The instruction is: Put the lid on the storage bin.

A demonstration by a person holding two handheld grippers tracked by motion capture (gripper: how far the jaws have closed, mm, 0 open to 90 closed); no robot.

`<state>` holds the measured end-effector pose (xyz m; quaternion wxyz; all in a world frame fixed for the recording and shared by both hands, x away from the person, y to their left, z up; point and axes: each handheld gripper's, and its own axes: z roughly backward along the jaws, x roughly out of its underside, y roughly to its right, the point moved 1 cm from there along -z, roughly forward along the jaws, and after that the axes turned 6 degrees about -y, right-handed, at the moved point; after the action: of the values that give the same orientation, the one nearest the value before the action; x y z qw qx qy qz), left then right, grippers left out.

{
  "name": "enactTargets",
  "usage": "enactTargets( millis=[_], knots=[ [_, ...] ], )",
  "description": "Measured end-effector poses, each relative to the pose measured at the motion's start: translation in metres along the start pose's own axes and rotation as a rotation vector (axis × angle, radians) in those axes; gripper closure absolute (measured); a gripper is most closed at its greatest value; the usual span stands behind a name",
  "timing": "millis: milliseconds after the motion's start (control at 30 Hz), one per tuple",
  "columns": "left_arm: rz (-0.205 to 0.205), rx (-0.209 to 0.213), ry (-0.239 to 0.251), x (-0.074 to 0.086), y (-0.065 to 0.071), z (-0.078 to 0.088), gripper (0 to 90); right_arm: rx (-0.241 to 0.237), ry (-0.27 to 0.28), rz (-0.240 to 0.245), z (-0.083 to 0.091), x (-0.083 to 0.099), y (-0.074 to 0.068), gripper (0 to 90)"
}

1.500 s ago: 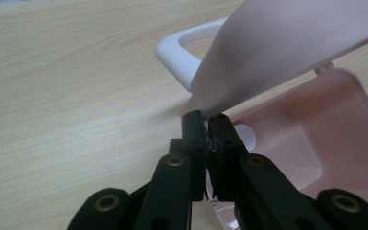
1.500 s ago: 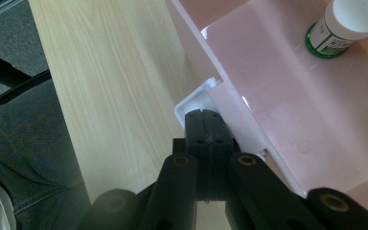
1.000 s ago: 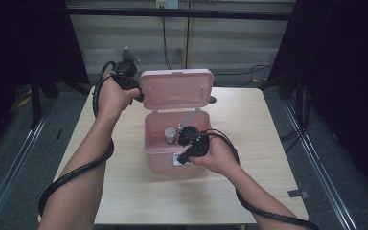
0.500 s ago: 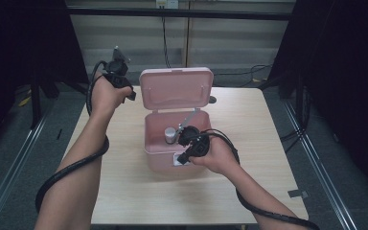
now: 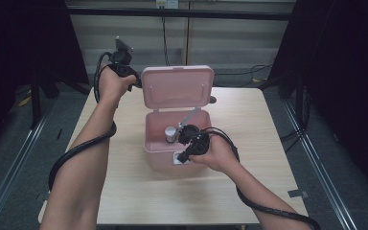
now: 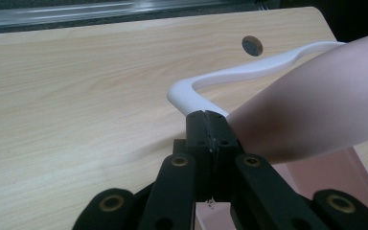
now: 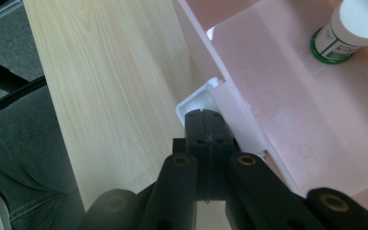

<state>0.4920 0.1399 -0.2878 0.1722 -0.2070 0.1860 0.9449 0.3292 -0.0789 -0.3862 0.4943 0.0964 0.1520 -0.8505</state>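
Note:
A pink plastic box (image 5: 159, 154) stands mid-table with its lid (image 5: 177, 88) raised toward the far side. My left gripper (image 5: 135, 84) is shut beside the lid's upper left corner. In the left gripper view its jaws (image 6: 206, 123) are pressed together with nothing between them, and the white carrying handle (image 6: 239, 76) curves just past the tips. My right gripper (image 5: 180, 158) is shut at the box's front wall, its tips (image 7: 206, 120) against the white latch (image 7: 194, 103). A white bottle with a green ring (image 7: 352, 28) stands inside the box.
A small grey cylinder (image 5: 171, 133) stands in the box. The right forearm (image 6: 316, 110) crosses the left gripper view. The wooden table (image 5: 268, 143) has a round cable hole (image 6: 252, 45) at the far side. Dark floor and metal rails flank the table.
My left hand has shifted a little along the far left corner of the lid, and the lid stands slightly more upright. The right gripper has stayed at the latch.

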Motion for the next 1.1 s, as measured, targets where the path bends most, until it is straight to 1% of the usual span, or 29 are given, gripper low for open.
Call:
enactTargets(
  millis=[100, 233, 300, 367, 533, 733, 800, 867, 967, 1100],
  knots=[
    [-0.005, 0.013, -0.01, 0.002, 0.0, 0.002, 90.0, -0.002, -0.004, 0.001, 0.0, 0.0, 0.0, 90.0],
    [-0.014, 0.014, -0.02, 0.006, 0.003, 0.003, 90.0, 0.002, -0.008, -0.002, 0.0, -0.001, 0.0, 90.0],
    [-0.019, 0.001, -0.027, 0.009, 0.005, 0.004, 90.0, 0.006, -0.011, -0.008, 0.0, -0.001, -0.001, 90.0],
    [-0.018, 0.005, -0.031, 0.01, 0.005, 0.004, 90.0, 0.006, -0.012, -0.01, 0.0, -0.002, -0.001, 90.0],
    [-0.016, 0.009, -0.036, 0.014, 0.006, 0.004, 89.9, 0.013, -0.008, -0.009, 0.0, -0.001, -0.001, 90.0],
    [-0.028, 0.003, -0.038, 0.018, 0.006, 0.004, 89.9, 0.013, -0.009, -0.012, 0.0, -0.001, -0.001, 90.0],
    [-0.022, 0.006, -0.036, 0.019, 0.007, 0.004, 89.9, 0.013, -0.01, -0.015, 0.0, -0.001, -0.002, 90.0],
    [-0.031, 0.006, -0.041, 0.021, 0.007, 0.004, 89.9, 0.014, -0.009, -0.011, 0.0, -0.001, -0.002, 90.0],
    [-0.022, 0.008, -0.036, 0.022, 0.007, 0.004, 89.7, 0.014, -0.008, -0.011, 0.0, -0.001, -0.002, 90.0],
    [-0.027, 0.011, -0.046, 0.024, 0.006, 0.004, 89.3, 0.015, -0.006, -0.014, 0.0, -0.001, -0.002, 90.0]
  ],
)
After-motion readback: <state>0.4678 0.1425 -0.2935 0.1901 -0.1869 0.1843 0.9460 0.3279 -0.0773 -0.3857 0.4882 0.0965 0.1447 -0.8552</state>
